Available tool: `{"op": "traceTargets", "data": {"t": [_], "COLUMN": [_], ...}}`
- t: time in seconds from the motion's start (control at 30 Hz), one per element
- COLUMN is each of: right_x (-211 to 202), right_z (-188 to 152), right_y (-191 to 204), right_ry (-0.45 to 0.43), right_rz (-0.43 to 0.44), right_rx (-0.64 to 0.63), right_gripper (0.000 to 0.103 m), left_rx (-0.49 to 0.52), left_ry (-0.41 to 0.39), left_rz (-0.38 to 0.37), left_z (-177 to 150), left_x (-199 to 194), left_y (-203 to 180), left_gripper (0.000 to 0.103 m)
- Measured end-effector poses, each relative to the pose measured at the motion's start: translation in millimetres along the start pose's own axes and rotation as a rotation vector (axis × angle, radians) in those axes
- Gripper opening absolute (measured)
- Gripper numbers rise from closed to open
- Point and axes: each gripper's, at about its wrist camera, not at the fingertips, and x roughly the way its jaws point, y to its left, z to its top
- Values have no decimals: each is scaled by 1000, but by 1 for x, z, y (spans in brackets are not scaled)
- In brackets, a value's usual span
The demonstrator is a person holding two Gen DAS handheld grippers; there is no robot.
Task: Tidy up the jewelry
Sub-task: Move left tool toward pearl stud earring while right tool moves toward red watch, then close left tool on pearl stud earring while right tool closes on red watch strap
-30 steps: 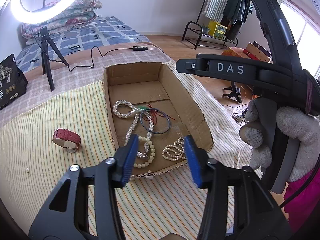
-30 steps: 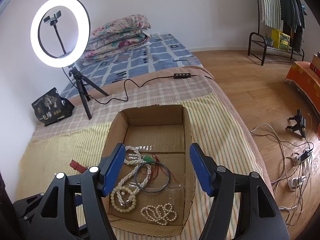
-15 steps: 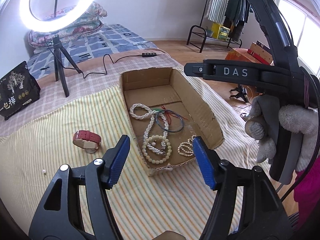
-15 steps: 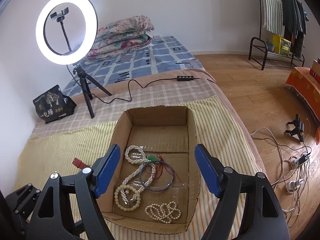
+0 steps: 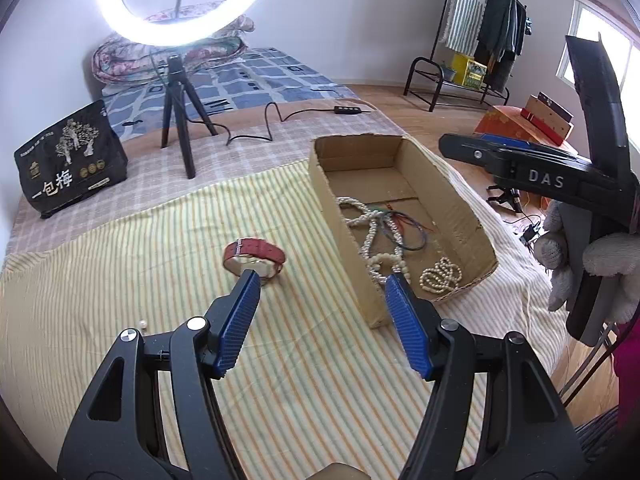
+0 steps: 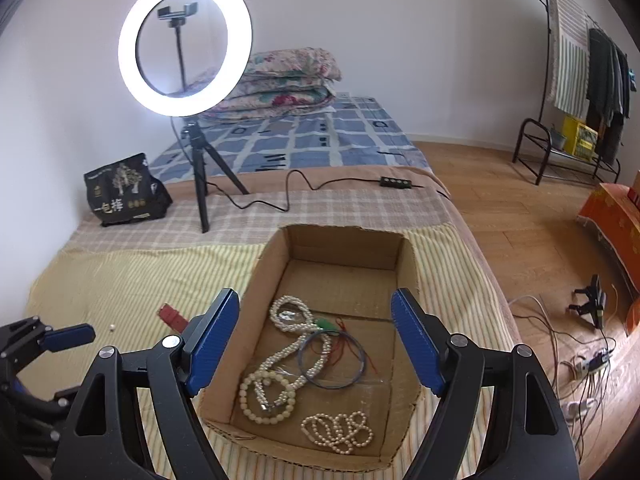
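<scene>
Both sets of jaws spread wide, nothing gripped. Left gripper [image 5: 320,276] hangs over the striped cloth [image 5: 120,280] w/ its pads apart; the red-strap watch [image 5: 254,257] sits on the cloth just past the left pad's tip, contact can't be judged. Right gripper [image 6: 316,296] is released too, its jaws over the cardboard box [image 6: 256,280], touching nothing.

Left view only: the whole watch, a gloved hand [image 5: 592,264] on the right gripper's handle. Right view only: full box floor; of the watch just a red strap end shows.

Count in box: 1 long pearl necklace [image 6: 290,316], 1 chunky bead bracelet [image 6: 266,398], 1 small pearl strand [image 6: 338,428], 1 thin dark hoop [image 6: 332,360] w/ red and green threads. On cloth: 1 watch, 1 loose bead [image 5: 142,323]. Behind: 1 ring light [image 6: 185,44] on tripod, 1 black bag [image 6: 124,192].
</scene>
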Motion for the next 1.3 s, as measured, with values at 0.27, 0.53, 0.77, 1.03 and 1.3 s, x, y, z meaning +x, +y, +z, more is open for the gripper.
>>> {"op": "traceTargets", "data": {"t": [0.27,0.53,0.77,1.03,1.3], "right_x": [1,21,45,73,90], "right_z": [2,2,-11,-25,-31], "right_y": [28,70,111,137,146], "right_ry": [-14,83,167,244,301], "right_rz": [64,178,210,200,222], "right_rx": [-90,-192,-322,-409,-423], "right_gripper": [78,78,78,65,44], "left_rx": [-26,-94,-181,-186,-220], "left_ry": [14,57,106,156,190], "left_rz": [39,88,104,105,95], "left_z": [-12,-29,-44,-55,-61], "left_x": [-9,-11,-2,18,38], "left_y": [33,82,125,141,156], "left_gripper": [67,67,53,51,46]}}
